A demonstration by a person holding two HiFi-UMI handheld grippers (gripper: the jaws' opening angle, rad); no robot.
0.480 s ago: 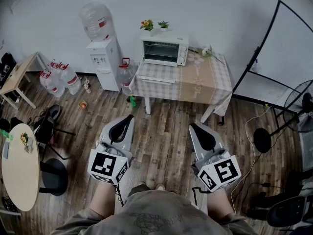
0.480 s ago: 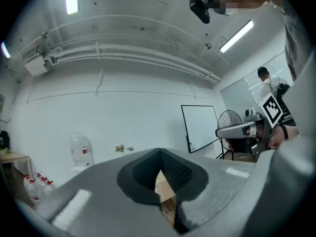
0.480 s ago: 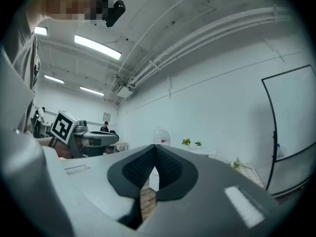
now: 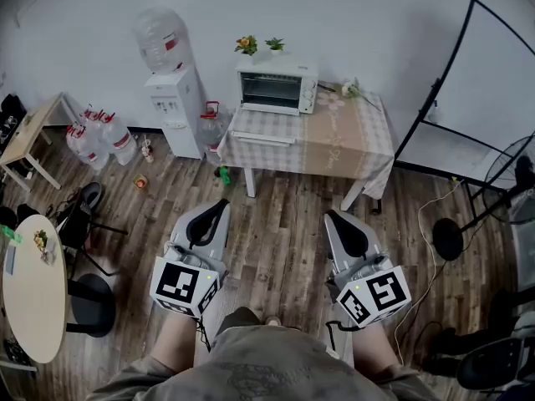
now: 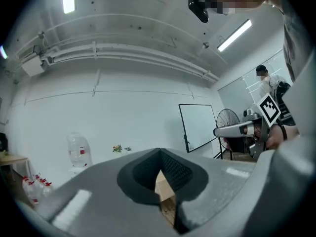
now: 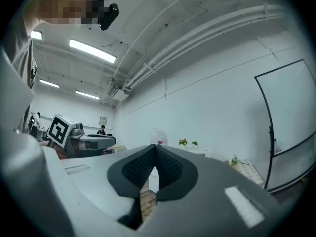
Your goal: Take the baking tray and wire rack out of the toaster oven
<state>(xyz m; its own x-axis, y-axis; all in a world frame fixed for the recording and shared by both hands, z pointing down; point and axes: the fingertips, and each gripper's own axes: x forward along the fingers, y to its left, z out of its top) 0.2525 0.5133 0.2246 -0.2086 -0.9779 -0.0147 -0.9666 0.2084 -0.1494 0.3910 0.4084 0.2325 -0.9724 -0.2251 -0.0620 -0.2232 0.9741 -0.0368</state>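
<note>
White toaster oven [image 4: 277,84] on the checked table [image 4: 351,136] has only slid a touch up the head view, so the job looks unstarted: tray and rack, too small to make out, presumably sit inside it, well short of which the left tongs [image 4: 219,201] and right tongs [image 4: 331,216] hang closed and empty.

1. White box-shaped metal toaster oven [image 4: 277,86]: stands upright at the back left corner of the cloth-covered surface [image 4: 343,144], close to the wall, front facing the camera.
2. Front window area is dark grey, with the control panel to its right. Whether the door is open cannot be told at this range.
3. Baking tray and wire rack: only faint horizontal lines show inside; neither can be told apart.
</note>
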